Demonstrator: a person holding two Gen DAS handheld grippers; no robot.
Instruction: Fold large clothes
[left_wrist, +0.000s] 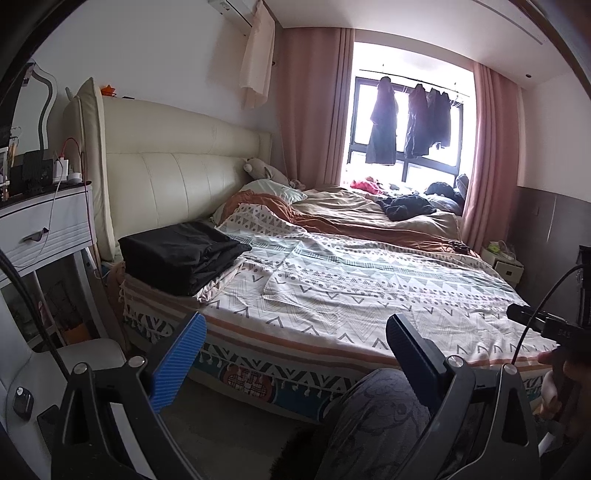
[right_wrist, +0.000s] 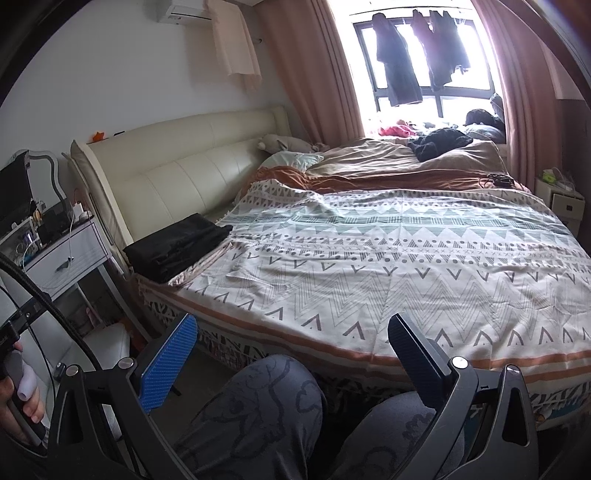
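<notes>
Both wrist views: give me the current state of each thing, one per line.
Left tool: open, empty.
Right tool: open, empty.
Black garment: folded, near the headboard.
Patterned bedspread: spread over the bed.
Dark clothes: crumpled, unfolded, far side.
Pink curtains: drawn open.

Cream headboard (left_wrist: 177, 166) behind patterned bedspread (right_wrist: 388, 266); pink curtains (left_wrist: 310, 107) flank window (left_wrist: 410, 122); nightstand (left_wrist: 44, 225) beside bed.

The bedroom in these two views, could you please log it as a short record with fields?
left gripper: open, holding nothing
right gripper: open, holding nothing
bed: covered by a patterned blanket
folded black clothes: stacked on the bed corner by the headboard
loose dark garment: crumpled on the far side, near the window
hanging clothes: on a rail at the window
</notes>
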